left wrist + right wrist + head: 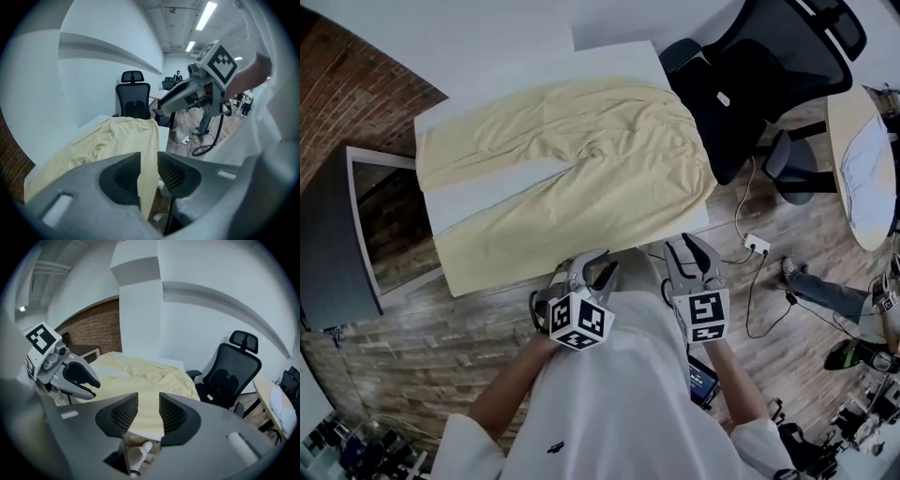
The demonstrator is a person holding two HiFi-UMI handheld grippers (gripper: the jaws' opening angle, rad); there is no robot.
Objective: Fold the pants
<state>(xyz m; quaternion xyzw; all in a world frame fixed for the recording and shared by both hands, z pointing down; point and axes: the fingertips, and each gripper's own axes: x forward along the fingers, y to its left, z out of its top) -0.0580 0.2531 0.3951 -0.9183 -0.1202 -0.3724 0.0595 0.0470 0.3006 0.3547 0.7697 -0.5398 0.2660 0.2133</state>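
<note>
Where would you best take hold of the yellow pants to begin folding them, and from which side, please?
Probably the outer edge of the near leg, which lies flat along the near edge of the table. Come from the person's side, where the left gripper and right gripper hang with jaws apart: one toward the hem, one toward the waist.
</note>
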